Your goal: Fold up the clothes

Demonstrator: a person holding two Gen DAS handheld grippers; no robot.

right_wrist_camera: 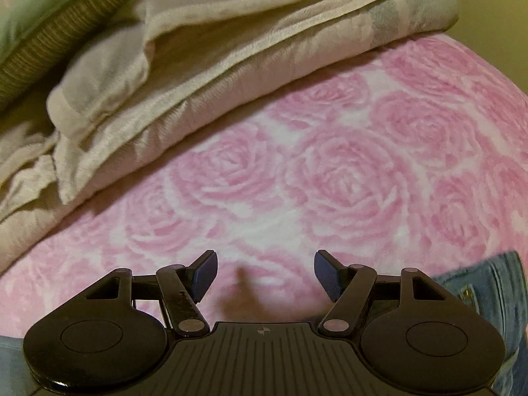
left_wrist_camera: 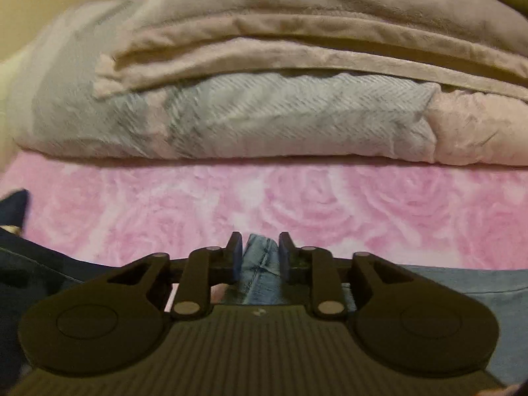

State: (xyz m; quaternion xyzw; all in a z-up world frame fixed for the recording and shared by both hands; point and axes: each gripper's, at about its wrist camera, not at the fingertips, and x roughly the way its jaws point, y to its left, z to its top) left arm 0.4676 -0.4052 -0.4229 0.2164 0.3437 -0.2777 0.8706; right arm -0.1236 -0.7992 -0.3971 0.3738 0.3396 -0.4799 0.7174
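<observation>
Light blue jeans [left_wrist_camera: 462, 283] lie low on the pink rose-patterned bed cover [left_wrist_camera: 297, 204]. My left gripper [left_wrist_camera: 260, 250] is shut on a bunched seam of the jeans, the denim pinched between both blue pads. In the right wrist view my right gripper [right_wrist_camera: 265, 274] hangs open just above the pink cover [right_wrist_camera: 330, 171], nothing between its fingers. A corner of the jeans [right_wrist_camera: 488, 283] with a pocket shows at its right. A dark navy garment [left_wrist_camera: 39, 264] lies at the left of the left gripper.
Folded beige and grey-blue blankets [left_wrist_camera: 264, 82] are stacked across the far side of the bed, also seen as a blanket stack [right_wrist_camera: 198, 66] in the right view. A green striped pillow [right_wrist_camera: 49, 26] sits at upper left. A pale wall [left_wrist_camera: 49, 0] stands behind.
</observation>
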